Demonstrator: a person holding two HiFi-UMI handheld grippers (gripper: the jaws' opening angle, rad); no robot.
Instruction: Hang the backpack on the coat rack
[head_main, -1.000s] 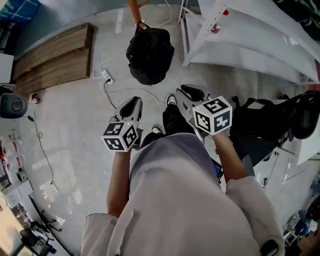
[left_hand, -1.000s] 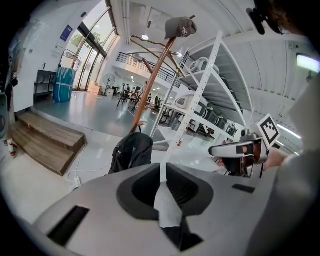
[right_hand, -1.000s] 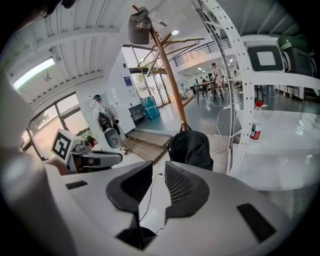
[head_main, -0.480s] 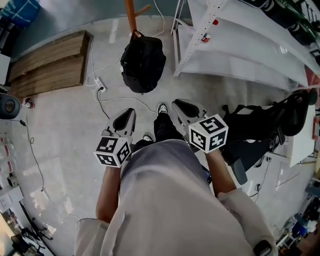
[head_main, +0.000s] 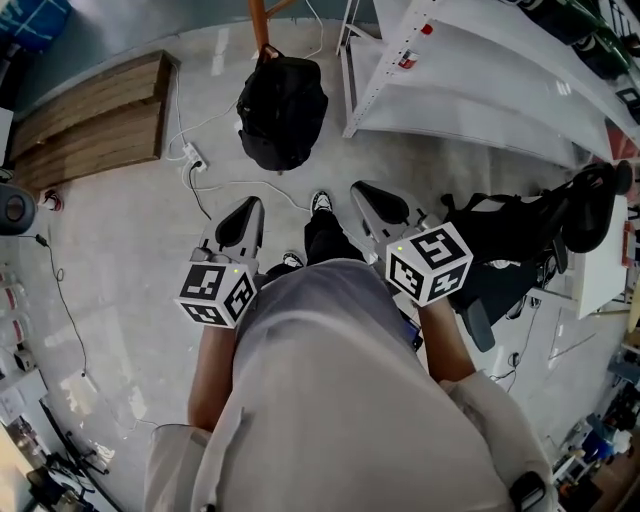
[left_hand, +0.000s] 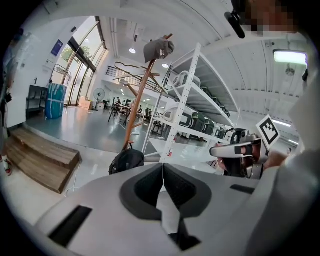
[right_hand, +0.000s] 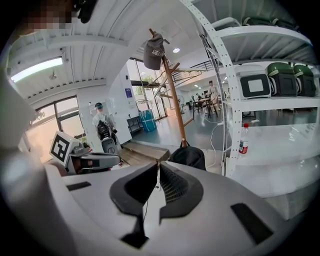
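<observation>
Now left gripper (head_main: 245, 208) and right gripper (head_main: 378, 198) have closed.

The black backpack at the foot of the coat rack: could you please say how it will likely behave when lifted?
The backpack looks like soft fabric slumped in a rounded heap, so it will probably sag and swing if lifted by its top. Its full shape hints at contents, so possibly some weight. Rolling seems unlikely.
</observation>
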